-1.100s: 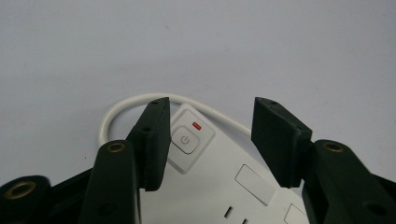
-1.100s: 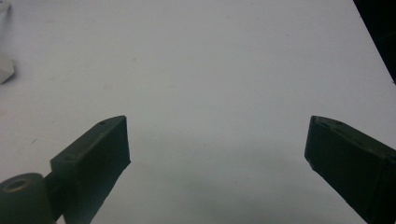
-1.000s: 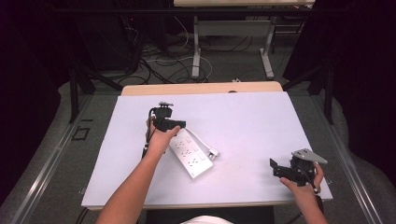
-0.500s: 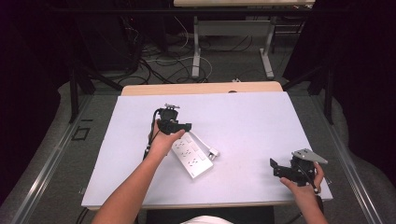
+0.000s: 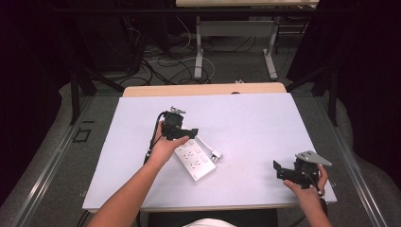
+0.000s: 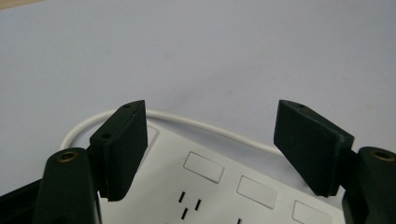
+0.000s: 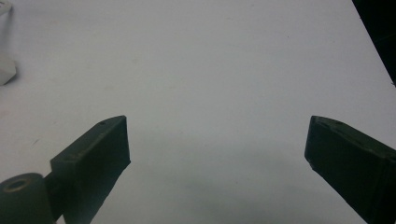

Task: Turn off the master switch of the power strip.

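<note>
The left gripper (image 6: 210,154), jaws wide, hangs over the flat white plastic power strip (image 5: 194,160), and I think it must drop and squeeze next, while the right gripper (image 7: 217,158) waits wide over bare table.

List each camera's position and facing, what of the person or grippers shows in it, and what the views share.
High view: above the person's side, facing forward and down at the table; both forearms, left gripper, right gripper.
Left gripper view: along its open jaws at the power strip.
Right gripper view: along its open jaws at bare table.
Shared: high and left gripper views show the strip.
</note>
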The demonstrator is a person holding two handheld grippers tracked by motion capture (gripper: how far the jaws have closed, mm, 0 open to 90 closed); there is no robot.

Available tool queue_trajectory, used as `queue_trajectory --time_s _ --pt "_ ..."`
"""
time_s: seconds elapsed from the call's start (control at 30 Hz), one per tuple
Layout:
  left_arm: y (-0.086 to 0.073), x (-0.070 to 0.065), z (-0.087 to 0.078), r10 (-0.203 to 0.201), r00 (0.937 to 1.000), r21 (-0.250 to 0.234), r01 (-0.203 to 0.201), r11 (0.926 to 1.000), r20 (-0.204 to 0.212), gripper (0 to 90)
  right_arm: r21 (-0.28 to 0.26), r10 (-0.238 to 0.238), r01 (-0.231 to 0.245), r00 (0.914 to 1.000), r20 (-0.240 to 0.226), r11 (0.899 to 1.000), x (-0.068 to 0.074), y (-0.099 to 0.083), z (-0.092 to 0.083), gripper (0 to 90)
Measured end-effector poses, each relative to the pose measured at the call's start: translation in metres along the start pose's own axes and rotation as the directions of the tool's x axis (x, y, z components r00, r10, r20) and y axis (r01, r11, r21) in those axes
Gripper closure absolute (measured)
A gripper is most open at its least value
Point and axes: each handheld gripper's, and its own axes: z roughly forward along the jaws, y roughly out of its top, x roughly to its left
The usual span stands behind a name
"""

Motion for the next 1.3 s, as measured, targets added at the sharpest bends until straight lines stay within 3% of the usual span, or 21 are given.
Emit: queue_trajectory --time_s 0.13,0.27,0.4,0.93,1.3 --pt "-0.003 -0.004 -0.003 -0.008 0.9994 -0.01 0.008 0.9999 0.034 21.4 0.001 -0.002 0.002 1.0 -0.001 1.0 0.0 0.0 0.0 6.0" --pt "-0.005 -0.007 -0.005 0.012 0.9985 -0.017 -0.012 0.9998 0.053 15.1 0.0 -0.001 0.001 1.0 -0.001 1.0 0.001 0.0 0.0 6.0" --pt "-0.008 -0.011 -0.006 0.024 0.9979 -0.031 -0.022 0.9993 0.06 0.7 -0.001 0.001 -0.001 1.0 -0.002 1.0 0.0 0.0 0.0 6.0" --pt "-0.019 -0.017 -0.031 0.025 0.9977 -0.086 -0.02 0.9961 0.063 0.5 -0.01 -0.007 0.007 0.9999 0.008 1.0 0.001 0.0 0.001 6.0" --pt "-0.036 -0.009 -0.059 0.007 0.9998 -0.144 -0.005 0.9896 0.017 0.7 -0.003 -0.005 0.005 1.0 -0.001 1.0 0.001 0.0 -0.001 6.0"
